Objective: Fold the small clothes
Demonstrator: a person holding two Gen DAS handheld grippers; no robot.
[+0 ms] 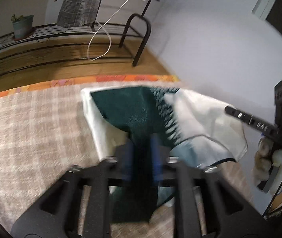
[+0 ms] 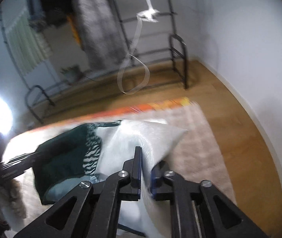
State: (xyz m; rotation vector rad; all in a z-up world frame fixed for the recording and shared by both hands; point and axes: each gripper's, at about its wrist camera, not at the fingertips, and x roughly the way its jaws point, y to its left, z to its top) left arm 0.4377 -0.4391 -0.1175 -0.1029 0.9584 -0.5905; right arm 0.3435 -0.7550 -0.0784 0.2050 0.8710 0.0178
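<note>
**Both grippers clamped on garment, lifted off rug**

Left gripper (image 1: 141,150) pinches the dark green part of the small white-and-green fabric garment (image 1: 133,109). Right gripper (image 2: 145,170) has its jaws narrowed on the white part (image 2: 156,136). The garment hangs stretched between the two, above the beige woven rug (image 1: 31,119) near its orange-bordered far edge (image 1: 121,78). Both views are motion-blurred. A black metal rack (image 1: 61,39) stands on the wooden floor beyond the rug.

Both wrist views close over rug (image 1: 31,119), facing metal rack (image 1: 61,31) (shared), motion-blurred
</note>
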